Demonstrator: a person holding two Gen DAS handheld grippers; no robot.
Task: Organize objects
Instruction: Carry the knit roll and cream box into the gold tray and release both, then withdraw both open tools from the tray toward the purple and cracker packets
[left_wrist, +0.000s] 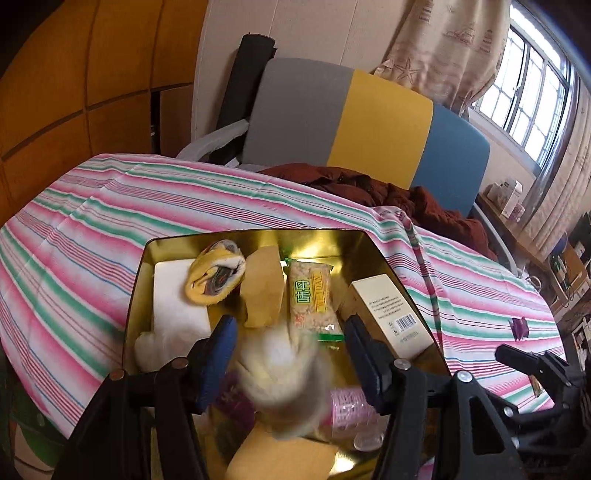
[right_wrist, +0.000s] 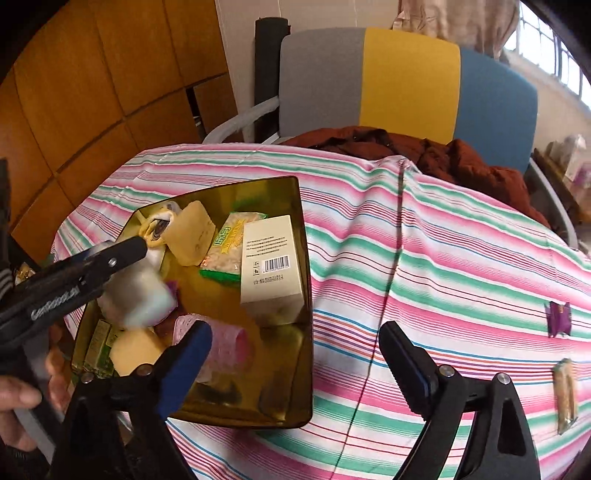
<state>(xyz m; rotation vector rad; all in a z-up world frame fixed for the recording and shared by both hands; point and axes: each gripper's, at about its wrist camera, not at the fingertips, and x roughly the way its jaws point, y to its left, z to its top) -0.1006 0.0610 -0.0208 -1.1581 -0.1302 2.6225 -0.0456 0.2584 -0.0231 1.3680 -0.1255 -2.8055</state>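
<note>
A gold tin (left_wrist: 373, 243) (right_wrist: 306, 295) sits on the striped tablecloth. It holds a rolled yellow sock (left_wrist: 214, 277), a green-printed snack packet (left_wrist: 310, 299), a cream barcode box (left_wrist: 391, 314) (right_wrist: 271, 266), a pink roll (right_wrist: 225, 343) and other small items. My left gripper (left_wrist: 290, 321) hangs open over the tin. A blurred white fluffy ball (left_wrist: 284, 373) (right_wrist: 136, 295) lies between its fingers, apart from the right finger. My right gripper (right_wrist: 295, 332) is open and holds nothing, over the tin's right edge. A purple wrapper (right_wrist: 559, 317) and a small snack bar (right_wrist: 565, 391) lie loose on the cloth at the right.
A grey, yellow and blue chair back (left_wrist: 343, 118) with a rust-red jacket (left_wrist: 369, 188) stands behind the table. Wooden panels (right_wrist: 92, 92) fill the left, a window (left_wrist: 532, 92) the right. A person's hand (right_wrist: 22, 398) holds the left gripper's handle.
</note>
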